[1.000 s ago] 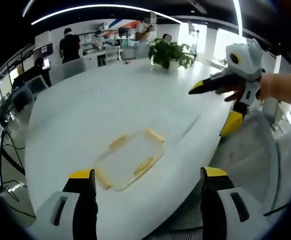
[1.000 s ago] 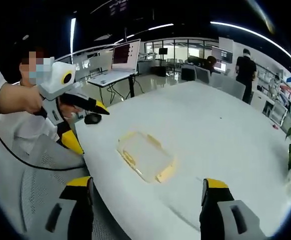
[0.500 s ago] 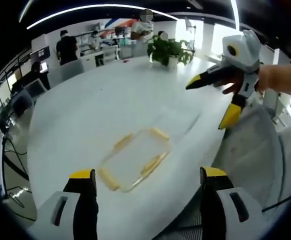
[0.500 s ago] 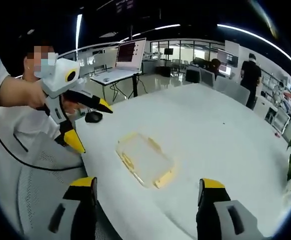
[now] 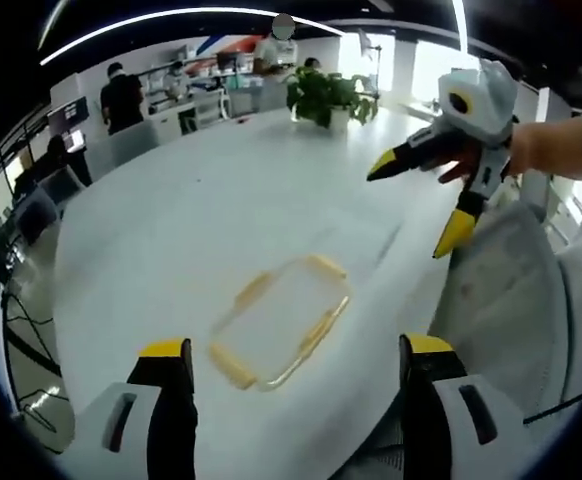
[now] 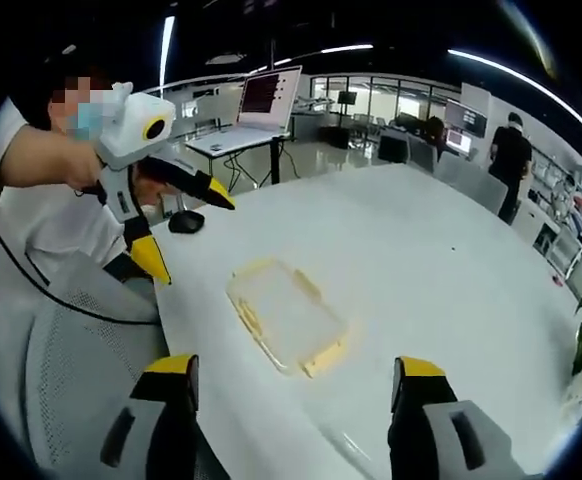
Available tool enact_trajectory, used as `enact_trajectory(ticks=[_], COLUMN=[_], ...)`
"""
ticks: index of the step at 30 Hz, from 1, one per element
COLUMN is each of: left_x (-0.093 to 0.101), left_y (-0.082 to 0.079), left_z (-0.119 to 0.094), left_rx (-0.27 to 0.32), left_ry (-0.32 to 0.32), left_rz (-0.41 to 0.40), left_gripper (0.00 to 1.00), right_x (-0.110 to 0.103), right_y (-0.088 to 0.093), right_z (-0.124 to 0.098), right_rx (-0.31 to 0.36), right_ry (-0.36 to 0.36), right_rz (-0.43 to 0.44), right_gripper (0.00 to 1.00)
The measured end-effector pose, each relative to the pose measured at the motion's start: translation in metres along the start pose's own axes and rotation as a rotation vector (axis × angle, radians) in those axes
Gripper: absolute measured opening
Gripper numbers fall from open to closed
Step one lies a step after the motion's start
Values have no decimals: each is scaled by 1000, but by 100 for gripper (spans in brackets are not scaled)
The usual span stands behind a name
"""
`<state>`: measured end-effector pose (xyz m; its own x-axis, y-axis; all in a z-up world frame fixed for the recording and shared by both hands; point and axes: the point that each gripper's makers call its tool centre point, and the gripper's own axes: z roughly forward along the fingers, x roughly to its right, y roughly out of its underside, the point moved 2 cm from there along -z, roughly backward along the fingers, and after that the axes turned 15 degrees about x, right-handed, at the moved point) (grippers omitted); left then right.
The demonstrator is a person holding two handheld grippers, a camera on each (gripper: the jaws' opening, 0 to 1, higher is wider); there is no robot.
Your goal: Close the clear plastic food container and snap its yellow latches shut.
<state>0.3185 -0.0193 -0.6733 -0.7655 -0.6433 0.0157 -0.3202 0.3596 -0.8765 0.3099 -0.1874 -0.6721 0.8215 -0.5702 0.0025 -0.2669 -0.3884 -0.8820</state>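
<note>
Clear plastic food container with yellow latches lying flat on the white table, low and centre in the left gripper view, lower middle in the right gripper view, near the table's edge. Left gripper and right gripper both spread wide, gripping nothing, apart from the box, seemingly poised above it for an approach. Hard to tell whether lid seated or latches snapped; too small and glary

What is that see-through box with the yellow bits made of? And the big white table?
Container: looks like clear, slightly glossy plastic, since the table shows through it. Its latches: opaque yellow, probably plastic. Table: smooth, shiny white top reflecting ceiling lights; exact material unclear.
</note>
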Motion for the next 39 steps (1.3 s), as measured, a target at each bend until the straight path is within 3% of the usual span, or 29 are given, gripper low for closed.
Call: enact_trajectory(ticks=[12, 23, 32, 34, 39], left_x=[-15, -20, -27, -29, -31], left_y=[-2, 7, 16, 19, 23], left_z=[6, 14, 17, 18, 20], left_rx=[-5, -60, -93, -114, -130], left_ry=[33, 98, 133, 150, 169], left_rz=[25, 136, 140, 178, 184], left_gripper=[82, 81, 82, 83, 81], right_x=[7, 14, 16, 16, 18], right_y=[1, 5, 12, 11, 9], right_z=[9, 15, 22, 24, 30], right_rx=[-22, -43, -65, -65, -79], right_ry=[-24, -37, -55, -61, -85], right_rz=[-28, -43, -50, -49, -98], right_gripper=[71, 72, 71, 71, 71])
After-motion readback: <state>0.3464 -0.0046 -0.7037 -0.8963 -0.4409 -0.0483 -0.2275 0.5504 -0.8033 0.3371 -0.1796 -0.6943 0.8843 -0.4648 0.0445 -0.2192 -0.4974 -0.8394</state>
